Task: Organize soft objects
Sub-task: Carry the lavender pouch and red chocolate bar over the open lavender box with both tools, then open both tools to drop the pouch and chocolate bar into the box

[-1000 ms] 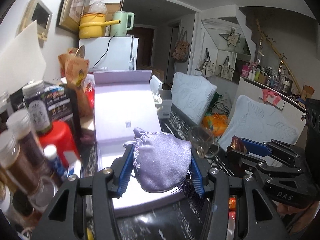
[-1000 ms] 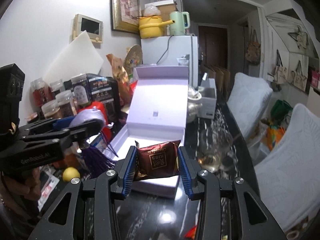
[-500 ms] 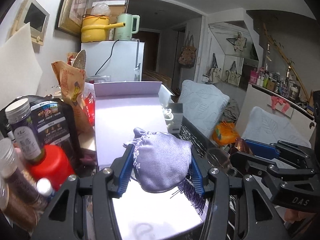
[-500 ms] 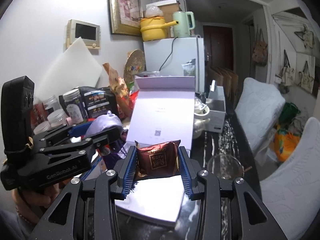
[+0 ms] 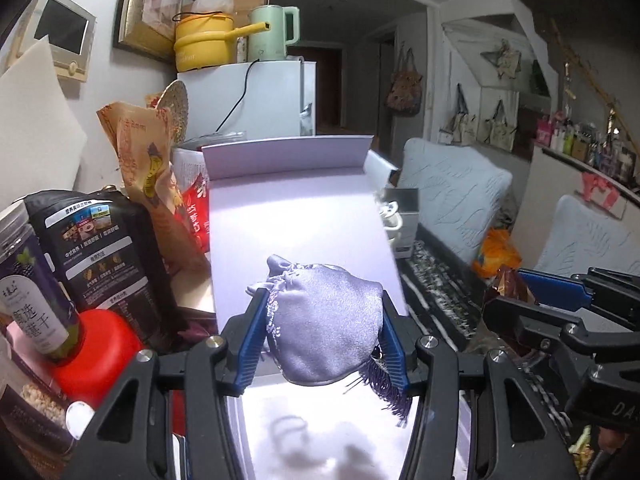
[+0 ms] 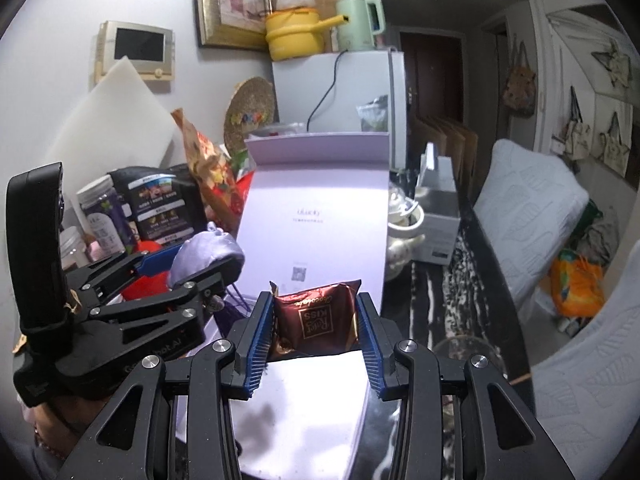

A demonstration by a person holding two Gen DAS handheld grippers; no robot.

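My left gripper (image 5: 322, 320) is shut on a lilac satin pouch (image 5: 324, 328) with a purple tassel, held above the open lavender box (image 5: 296, 232). The same pouch (image 6: 206, 254) shows in the right wrist view, at the left, between the left gripper's fingers. My right gripper (image 6: 316, 324) is shut on a brown chocolate packet (image 6: 318, 322), over the near part of the box (image 6: 320, 216). The box's lid stands up at the back. In the left wrist view the right gripper (image 5: 520, 300) shows at the right edge with the packet's tip.
Jars, a red-capped bottle (image 5: 96, 352) and snack bags (image 5: 140, 160) crowd the left side of the box. A white teapot (image 6: 404, 232) and a small white box (image 6: 438, 208) stand to its right on the dark marble table (image 6: 440, 300). A glass (image 6: 464, 356) sits at right.
Both grippers have moved forward over the box with their loads; the box now fills the space under them. Neither grip has changed.
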